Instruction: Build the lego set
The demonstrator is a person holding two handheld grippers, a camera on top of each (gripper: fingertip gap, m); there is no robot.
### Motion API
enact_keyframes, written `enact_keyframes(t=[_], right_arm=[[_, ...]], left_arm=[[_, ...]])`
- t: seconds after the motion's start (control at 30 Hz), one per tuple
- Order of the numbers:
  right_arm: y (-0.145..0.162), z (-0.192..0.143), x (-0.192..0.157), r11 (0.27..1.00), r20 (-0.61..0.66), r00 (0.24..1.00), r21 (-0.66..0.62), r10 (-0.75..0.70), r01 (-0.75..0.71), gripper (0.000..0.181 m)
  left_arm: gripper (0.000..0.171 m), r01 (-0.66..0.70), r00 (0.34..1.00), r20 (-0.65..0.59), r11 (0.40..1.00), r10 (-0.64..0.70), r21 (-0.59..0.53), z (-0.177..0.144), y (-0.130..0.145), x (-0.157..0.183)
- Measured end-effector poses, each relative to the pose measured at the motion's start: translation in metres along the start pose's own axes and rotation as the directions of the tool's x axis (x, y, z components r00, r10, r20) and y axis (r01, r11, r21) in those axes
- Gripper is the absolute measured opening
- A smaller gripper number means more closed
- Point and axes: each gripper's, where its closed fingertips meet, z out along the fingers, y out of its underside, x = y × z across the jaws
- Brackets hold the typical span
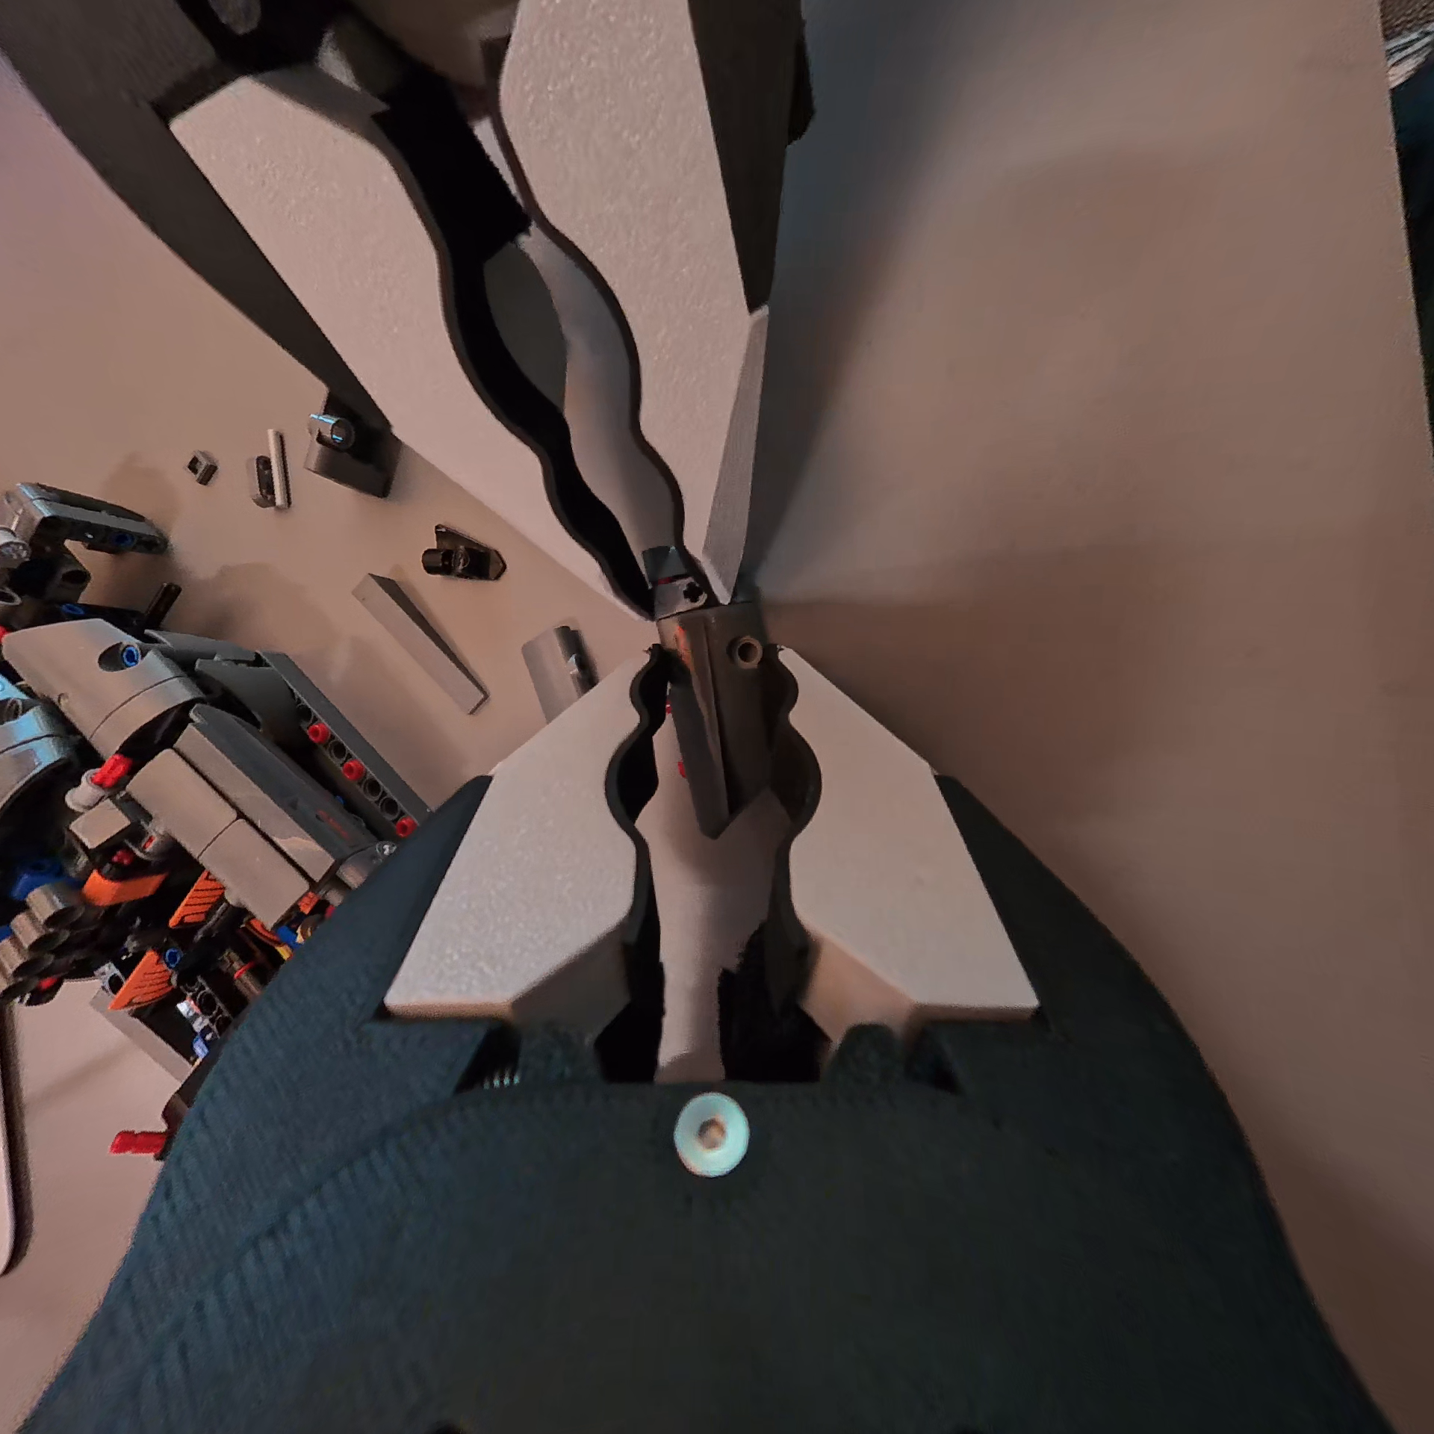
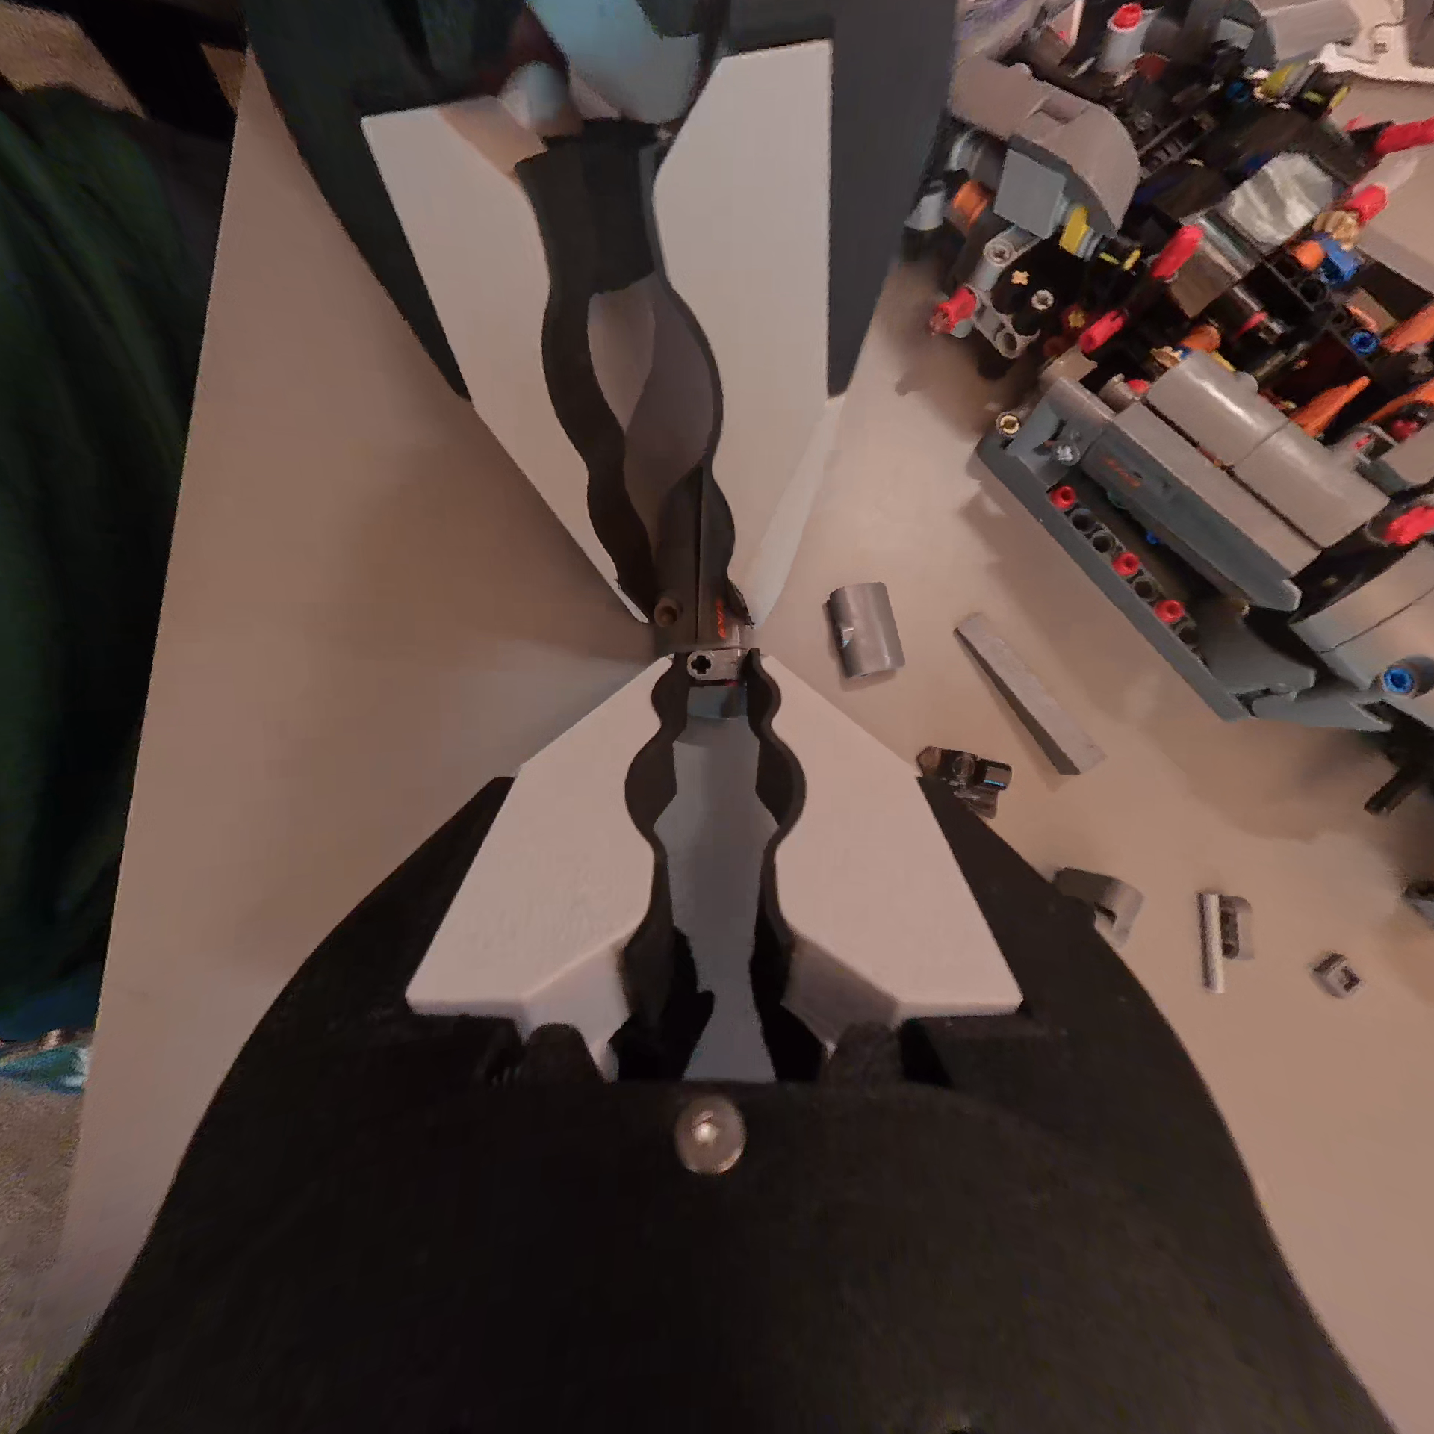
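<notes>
Left wrist view, left to right: the partly built lego model [image 1: 194,784] lay at the left edge of the frame on the pale surface [image 1: 1086,698]. Loose parts sat to its right, among them a long grey tile [image 1: 423,642] and a grey curved panel [image 1: 560,671]. At frame centre the left tool [image 1: 718,667] was clamped on a dark wedge-shaped panel [image 1: 718,722]. Directly above it, the right tool [image 1: 683,574] came in from the top of the frame, tip to tip.

Right wrist view, left to right: a dark green sleeve [image 2: 70,543] filled the left edge. At centre the right tool [image 2: 714,671] was closed on a small grey connector [image 2: 710,666] with a cross-shaped hole, which touched the end of the dark panel. The loose parts and the model lay at the right of the frame.

The step in hand appeared to be joining connector to panel in mid-air. To do it well, both grips should stay firm, the two parts should be kept on one axis, and pressure should run straight along it, since a skewed push could twist either part out of its grip.
</notes>
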Motion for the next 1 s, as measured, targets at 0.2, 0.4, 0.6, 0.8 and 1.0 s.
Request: enact_keyframes(t=[0.2,0.4,0.6,0.8,1.0], right_arm=[[-0.003,-0.016,0.002,0.995,-0.079,0.995,0.085,0.057,-0.050,0.026],[0.007,-0.012,0.004,0.990,-0.060,0.992,0.096,0.108,-0.101,0.008],[0.007,-0.010,0.004,0.982,-0.035,0.990,0.134,0.136,-0.130,0.002],[0.006,-0.009,0.005,0.982,-0.018,0.991,0.131,0.136,-0.132,0.001],[-0.037,0.000,-0.028,0.960,0.150,0.987,0.265,0.052,-0.091,0.000]], left_arm=[[0.023,0.046,0.999,0.022,0.999,-0.046,0.014,-0.001,0.002,0.000],[0.023,0.044,0.999,0.008,0.999,-0.044,0.017,-0.001,0.002,0.001],[0.023,0.041,0.999,0.009,0.999,-0.041,0.020,-0.001,0.001,0.001],[0.023,0.047,0.999,0.002,0.999,-0.047,0.018,-0.001,0.001,0.002],[0.024,0.045,0.999,-0.011,0.994,-0.044,0.096,0.008,-0.016,0.009]])
